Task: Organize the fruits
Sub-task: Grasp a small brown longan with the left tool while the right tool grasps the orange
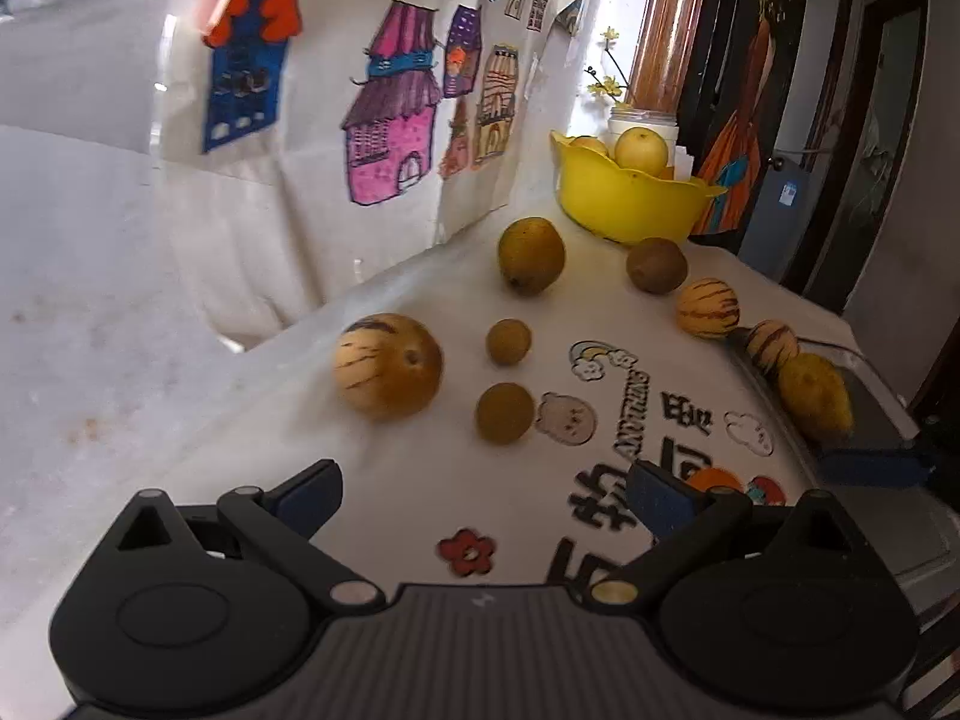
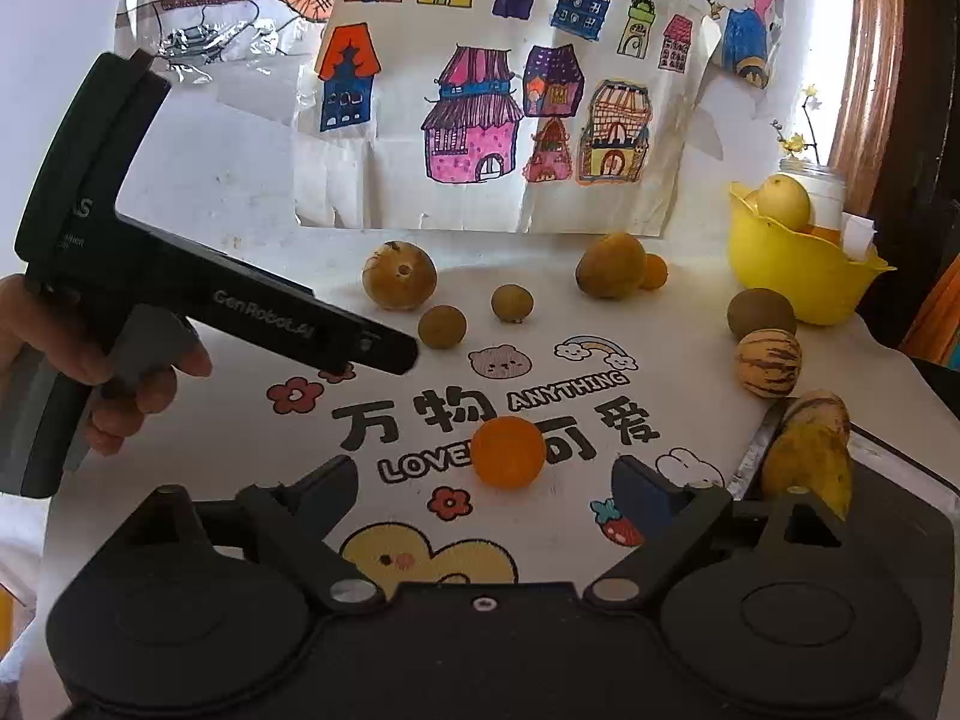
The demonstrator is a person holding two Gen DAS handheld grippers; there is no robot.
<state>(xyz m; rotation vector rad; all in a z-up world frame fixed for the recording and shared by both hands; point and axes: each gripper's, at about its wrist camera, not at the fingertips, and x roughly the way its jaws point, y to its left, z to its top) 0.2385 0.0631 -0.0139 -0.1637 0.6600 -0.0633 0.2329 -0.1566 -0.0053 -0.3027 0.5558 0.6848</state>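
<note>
White wall [image 2: 228,180] hung with children's house drawings [image 2: 480,114], wooden window frame [image 1: 666,24], dark door [image 1: 870,138]

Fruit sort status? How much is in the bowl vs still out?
Done: the yellow bowl holds a few pale round fruits. In hand: nothing; the left tool and right tool are both open, with the orange fruit just ahead of the right one. Left: about ten fruits on the mat, including striped melons.
</note>
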